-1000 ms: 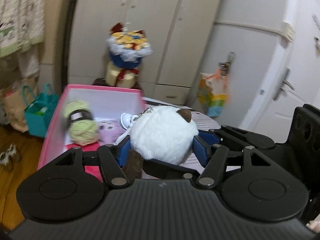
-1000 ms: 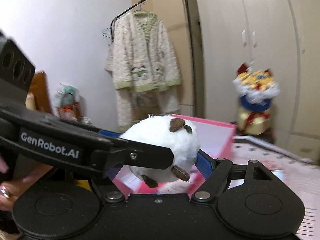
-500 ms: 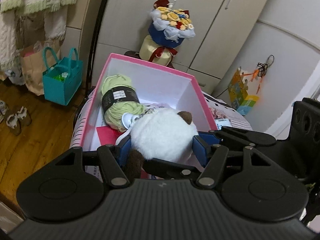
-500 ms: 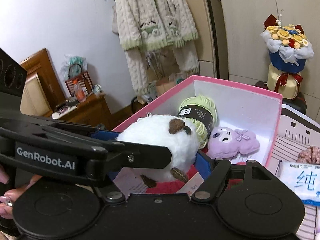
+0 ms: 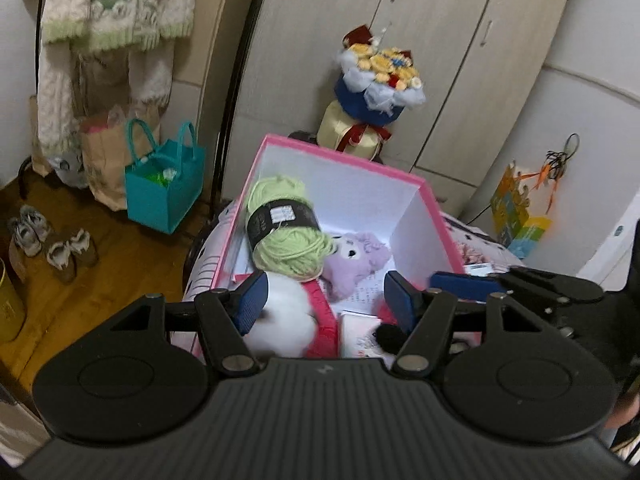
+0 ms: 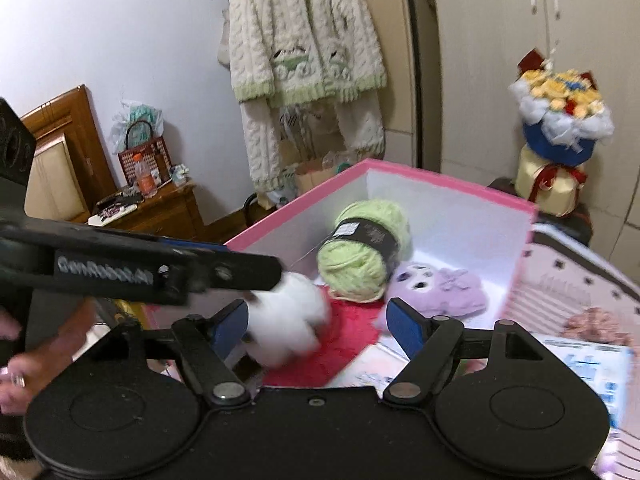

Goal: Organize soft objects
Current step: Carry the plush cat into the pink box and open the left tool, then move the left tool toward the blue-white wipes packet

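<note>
Yarn [image 5: 289,232] and purple plush [image 5: 356,258] crowd box [image 5: 432,216]; both tools released, white plush [image 5: 286,320] loose.

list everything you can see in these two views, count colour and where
box: 1, pink outside, white inside, open, centre
yarn ball: 1, light green with black band, in the box
purple plush: 1, lilac, in the box right of the yarn
white plush: 1, white, blurred, at the box's near end by each gripper's left pad, not clamped
red cloth: 1, red, on the box floor
bouquet: 1, blue wrap, yellow flowers, behind the box
wardrobe: 1, beige, at the back
knit cardigan: 1, cream and green, hanging
tote bag: 1, teal, on the floor
shoes: several, grey-brown, on the floor
left gripper: 1, black with blue pads, open
right gripper: 1, same, open
hand: 1, left edge of the right wrist view
</note>
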Available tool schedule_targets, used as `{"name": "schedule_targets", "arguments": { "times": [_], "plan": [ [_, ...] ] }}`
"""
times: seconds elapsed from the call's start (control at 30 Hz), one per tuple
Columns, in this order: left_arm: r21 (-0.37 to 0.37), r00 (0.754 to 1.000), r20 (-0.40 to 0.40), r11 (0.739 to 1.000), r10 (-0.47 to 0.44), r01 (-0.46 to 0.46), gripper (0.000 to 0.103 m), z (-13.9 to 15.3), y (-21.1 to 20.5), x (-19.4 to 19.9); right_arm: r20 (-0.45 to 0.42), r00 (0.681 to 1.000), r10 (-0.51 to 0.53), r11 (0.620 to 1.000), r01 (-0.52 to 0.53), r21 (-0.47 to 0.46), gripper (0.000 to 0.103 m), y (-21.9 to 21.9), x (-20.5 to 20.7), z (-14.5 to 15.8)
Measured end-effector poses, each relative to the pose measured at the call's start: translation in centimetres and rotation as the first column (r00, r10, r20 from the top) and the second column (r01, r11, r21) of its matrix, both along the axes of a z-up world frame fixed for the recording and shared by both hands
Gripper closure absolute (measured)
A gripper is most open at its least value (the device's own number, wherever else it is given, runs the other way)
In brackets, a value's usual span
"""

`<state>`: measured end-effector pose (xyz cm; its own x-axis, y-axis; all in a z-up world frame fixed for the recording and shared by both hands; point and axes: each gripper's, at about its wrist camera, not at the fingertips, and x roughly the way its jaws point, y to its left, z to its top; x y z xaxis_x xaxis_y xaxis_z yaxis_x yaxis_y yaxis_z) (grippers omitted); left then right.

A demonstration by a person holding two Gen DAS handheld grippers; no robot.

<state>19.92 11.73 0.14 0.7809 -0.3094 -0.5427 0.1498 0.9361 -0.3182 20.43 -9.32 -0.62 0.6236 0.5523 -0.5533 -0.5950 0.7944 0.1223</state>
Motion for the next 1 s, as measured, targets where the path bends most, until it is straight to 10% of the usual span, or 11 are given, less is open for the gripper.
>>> {"name": "schedule_targets", "arguments": {
  "times": [0.73,1.0],
  "plan": [
    [-0.011,0.935,0.081,0.938,-0.345,0.347,0.037,3.5,-13.7,-6.1,0.073,0.964,-0.257,0.964,0.251,0.091,0.024,-18.3,-8.2,4.3],
    [-0.044,0.966,0.014,0.965,-0.258,0.259,0.038,1.3,-20.2,-1.5,0.083,0.958,-0.273,0.962,0.27,0.043,0.053,-21.4,-6.3,1.3]
  ]
}}
